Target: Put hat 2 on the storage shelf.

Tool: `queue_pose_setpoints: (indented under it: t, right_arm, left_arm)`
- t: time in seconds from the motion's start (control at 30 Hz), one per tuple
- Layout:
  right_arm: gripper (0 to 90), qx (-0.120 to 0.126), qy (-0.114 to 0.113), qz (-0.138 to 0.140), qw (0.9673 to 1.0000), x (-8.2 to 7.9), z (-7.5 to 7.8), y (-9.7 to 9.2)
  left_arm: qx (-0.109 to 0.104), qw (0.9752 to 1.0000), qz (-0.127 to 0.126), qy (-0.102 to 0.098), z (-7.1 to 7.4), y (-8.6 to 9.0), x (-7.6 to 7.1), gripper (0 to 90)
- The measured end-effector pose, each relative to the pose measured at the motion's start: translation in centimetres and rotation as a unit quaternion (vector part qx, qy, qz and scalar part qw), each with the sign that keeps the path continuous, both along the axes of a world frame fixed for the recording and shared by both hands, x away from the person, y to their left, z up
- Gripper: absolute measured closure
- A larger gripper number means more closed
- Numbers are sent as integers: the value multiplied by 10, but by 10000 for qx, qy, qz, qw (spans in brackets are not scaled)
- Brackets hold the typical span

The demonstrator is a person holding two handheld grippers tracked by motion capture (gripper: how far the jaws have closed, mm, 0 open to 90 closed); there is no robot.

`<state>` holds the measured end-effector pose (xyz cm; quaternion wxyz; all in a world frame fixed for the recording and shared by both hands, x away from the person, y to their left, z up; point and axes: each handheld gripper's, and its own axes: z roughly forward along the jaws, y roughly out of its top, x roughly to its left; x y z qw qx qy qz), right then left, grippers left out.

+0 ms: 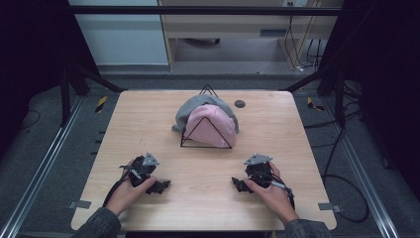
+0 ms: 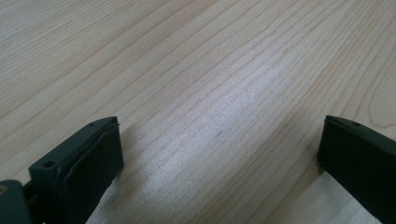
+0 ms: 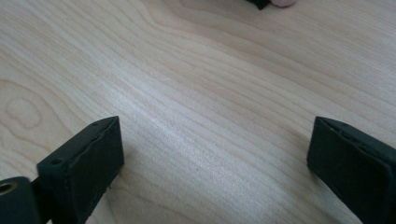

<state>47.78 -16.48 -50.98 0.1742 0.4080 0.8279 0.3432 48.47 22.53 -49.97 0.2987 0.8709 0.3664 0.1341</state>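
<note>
In the high view, the light wooden rectangular table [image 1: 148, 124] is occupying the centre of the frame. A pink knitted beanie [image 1: 213, 126] is hanging on a black wire triangular stand [image 1: 205, 144] in the upper centre of the tabletop. A grey knitted beanie [image 1: 193, 109] is lying just behind the pink one, touching it and partly covered by it. A small dark round disc [image 1: 239, 103] is sitting on the table surface to the upper right of the two beanies.

The left gripper [image 1: 159, 186] is resting in the lower left of the frame, held in the person's left hand [image 1: 128, 193], with its jaws pointing toward the centre of the table. The right gripper [image 1: 239, 184] is resting in the lower right of the frame, held in the person's right hand [image 1: 270, 193], with its jaws pointing inward toward the left gripper. Both grippers are positioned well apart from the beanies.

In the left gripper view, the left gripper [image 2: 219, 140] is standing with its jaws spread wide, with bare wood grain between them. In the right gripper view, the right gripper [image 3: 215, 140] is likewise standing with its jaws spread wide over bare wood. The edge of the pink beanie [image 3: 282, 3] is appearing at the top of that frame.
</note>
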Motion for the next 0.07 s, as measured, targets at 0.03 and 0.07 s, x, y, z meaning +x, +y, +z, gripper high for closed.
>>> queue_pose_setpoints:
  t: [0.03,0.07]
  right_arm:
    - [25,53,-79,-23,10000,0,-2,0]
    - [23,85,-80,-52,9999,-1,-2,1]
  left_arm:
    - [5,10000,-13,-1,0,0,0,0]
    - [2,10000,-28,-4,0,0,0,0]
